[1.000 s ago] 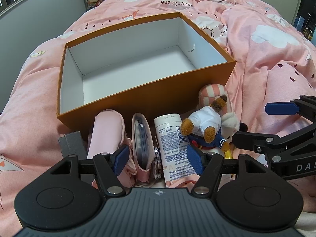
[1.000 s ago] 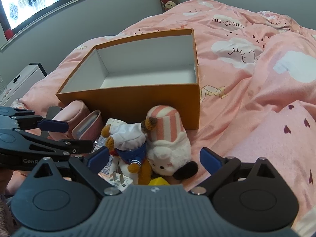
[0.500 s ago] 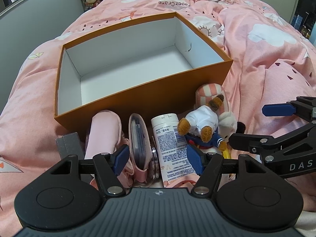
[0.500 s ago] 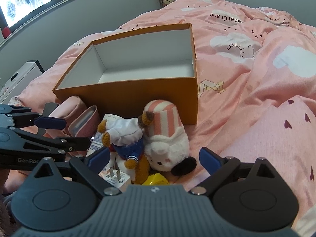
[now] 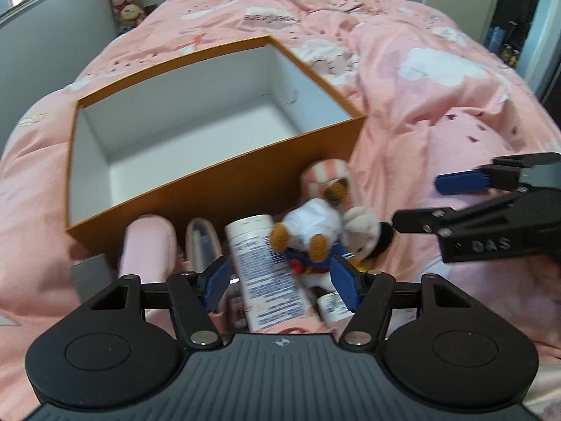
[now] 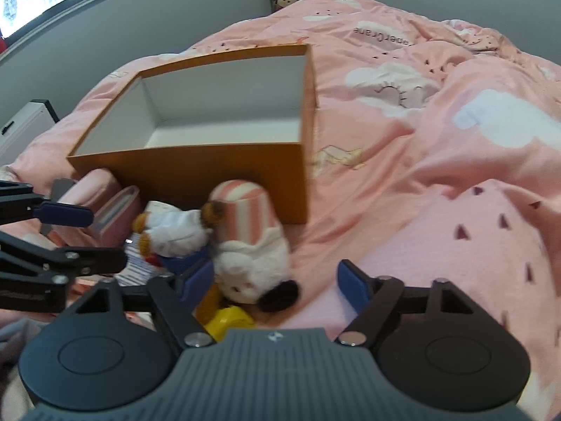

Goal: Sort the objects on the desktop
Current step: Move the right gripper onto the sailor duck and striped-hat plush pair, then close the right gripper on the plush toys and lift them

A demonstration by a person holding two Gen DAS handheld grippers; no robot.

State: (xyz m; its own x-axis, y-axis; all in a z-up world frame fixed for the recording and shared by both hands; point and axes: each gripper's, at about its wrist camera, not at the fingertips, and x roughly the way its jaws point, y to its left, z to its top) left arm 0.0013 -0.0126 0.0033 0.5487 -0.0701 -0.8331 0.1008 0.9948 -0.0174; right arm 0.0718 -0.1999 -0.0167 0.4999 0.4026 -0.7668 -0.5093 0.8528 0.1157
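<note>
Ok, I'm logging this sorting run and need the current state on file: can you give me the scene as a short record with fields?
surface: pink quilt
container: orange box, open top, white inside, nothing visible in it
items in front of box: white bottle lying down, bear plush, striped plush, pink pouch
left gripper: open, over the white bottle, holding nothing
right gripper: open, at the striped plush, holding nothing
sorted so far: none

Toys [image 5: 326, 224] and bottle [image 5: 266, 263] lie before box [image 5: 217, 193] on bedspread [image 5: 420, 87].
</note>
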